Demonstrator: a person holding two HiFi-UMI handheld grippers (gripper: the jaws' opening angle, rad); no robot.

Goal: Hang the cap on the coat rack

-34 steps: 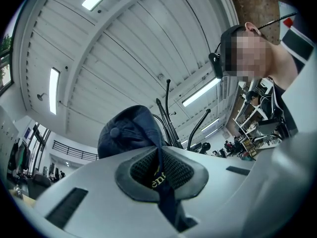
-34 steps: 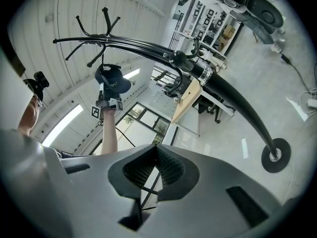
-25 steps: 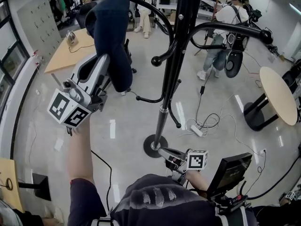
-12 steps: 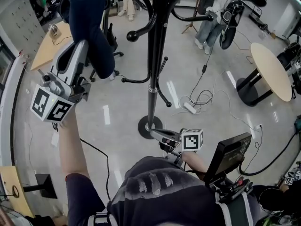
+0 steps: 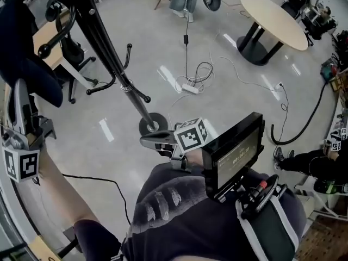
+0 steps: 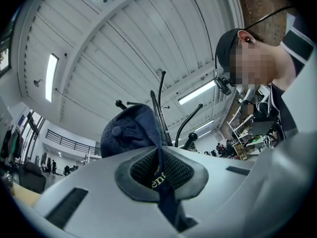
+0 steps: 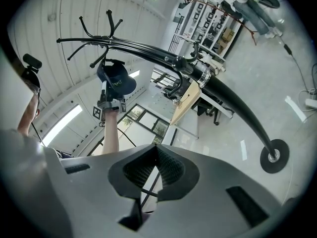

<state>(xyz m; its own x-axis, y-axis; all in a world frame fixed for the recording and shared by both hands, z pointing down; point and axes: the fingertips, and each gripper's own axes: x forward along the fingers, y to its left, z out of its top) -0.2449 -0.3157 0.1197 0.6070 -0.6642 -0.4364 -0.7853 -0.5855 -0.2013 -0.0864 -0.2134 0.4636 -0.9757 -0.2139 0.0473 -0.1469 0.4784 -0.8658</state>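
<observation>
In the head view a navy cap (image 5: 24, 64) hangs at the far left, with my left gripper (image 5: 20, 88) raised and shut on its lower edge. In the left gripper view the cap (image 6: 130, 133) is pinched between the jaws, with the hooks of the coat rack (image 6: 163, 103) just behind it. The black coat rack (image 5: 109, 53) slants from the upper left down to its round base (image 5: 153, 126). My right gripper (image 5: 144, 141) is held low near my body, shut and holding nothing. The right gripper view shows the rack pole (image 7: 233, 100), and far off the cap (image 7: 115, 81).
A round wooden table (image 5: 274, 12) stands at the upper right. A power strip with loose cables (image 5: 190, 87) lies on the floor beyond the rack base. An office chair (image 5: 68, 53) and a desk are behind the rack. A screen (image 5: 239, 148) hangs at my chest.
The head view has swung right and downward, so the rack and the cap now sit at the left edge. My left gripper still holds the cap aloft. The right gripper stays low.
</observation>
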